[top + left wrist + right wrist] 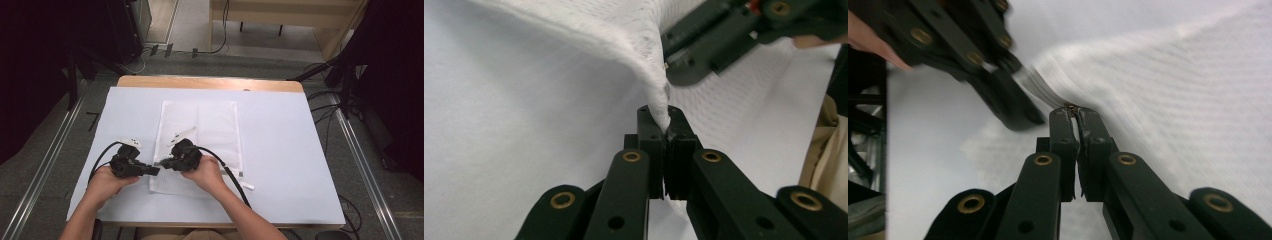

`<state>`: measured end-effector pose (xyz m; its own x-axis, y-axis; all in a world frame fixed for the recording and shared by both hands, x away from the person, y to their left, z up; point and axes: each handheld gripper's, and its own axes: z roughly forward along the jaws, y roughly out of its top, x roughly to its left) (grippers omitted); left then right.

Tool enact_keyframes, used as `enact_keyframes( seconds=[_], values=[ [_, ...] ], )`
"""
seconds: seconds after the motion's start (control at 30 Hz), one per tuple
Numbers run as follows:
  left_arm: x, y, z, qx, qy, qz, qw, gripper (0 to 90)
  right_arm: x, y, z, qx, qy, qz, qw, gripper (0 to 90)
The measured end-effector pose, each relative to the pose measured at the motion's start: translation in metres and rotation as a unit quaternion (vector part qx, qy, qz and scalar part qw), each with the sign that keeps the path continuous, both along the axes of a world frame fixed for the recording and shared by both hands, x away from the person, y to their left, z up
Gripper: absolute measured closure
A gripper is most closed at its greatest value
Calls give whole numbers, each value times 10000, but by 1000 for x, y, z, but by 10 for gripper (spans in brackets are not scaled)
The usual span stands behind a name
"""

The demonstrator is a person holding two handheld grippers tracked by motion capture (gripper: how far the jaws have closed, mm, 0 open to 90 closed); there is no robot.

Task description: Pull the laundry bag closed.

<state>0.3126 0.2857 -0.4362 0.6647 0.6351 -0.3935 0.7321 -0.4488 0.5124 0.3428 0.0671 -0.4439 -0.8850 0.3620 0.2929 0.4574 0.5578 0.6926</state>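
Observation:
A white mesh bag (pixel 210 125) lies flat on the white table cover, its long side running away from me. Both grippers meet at its near-left edge. My left gripper (pixel 156 170) comes in from the left, and its jaws (pixel 663 120) are shut on a lifted fold of the mesh (pixel 599 30). My right gripper (pixel 163 162) faces it from the right, its tip close to the left one. Its jaws (pixel 1073 111) are shut on the edge of the mesh (pixel 1173 90), where a small brass-coloured bit shows at the tips.
The white cover (pixel 280 150) spreads over a wooden table whose far edge (pixel 210 82) shows bare. A small white strip (pixel 247 186) lies right of the bag's near corner. The right gripper's cable (pixel 235 180) trails toward the front edge. Dark stands and floor cables flank the table.

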Motion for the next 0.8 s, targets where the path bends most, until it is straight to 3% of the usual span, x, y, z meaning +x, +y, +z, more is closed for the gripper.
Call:
enact_keyframes(
  seconds=[0.07,0.23,0.7,0.8],
  values=[
    [0,1,-1,8,-35,-48,10000,891,3,-6,-3,131,214,-19,9997,886],
    [-1,-1,-3,24,-69,-86,9999,887,1,-8,-3,-12,2,112,9999,885],
    [-1,0,-2,-13,-49,-134,9999,887,-1,-14,-2,-21,-37,173,9998,885],
    [0,3,-2,-76,-19,-39,10000,887,1,-17,-3,-44,-3,107,9999,885]
  ],
)
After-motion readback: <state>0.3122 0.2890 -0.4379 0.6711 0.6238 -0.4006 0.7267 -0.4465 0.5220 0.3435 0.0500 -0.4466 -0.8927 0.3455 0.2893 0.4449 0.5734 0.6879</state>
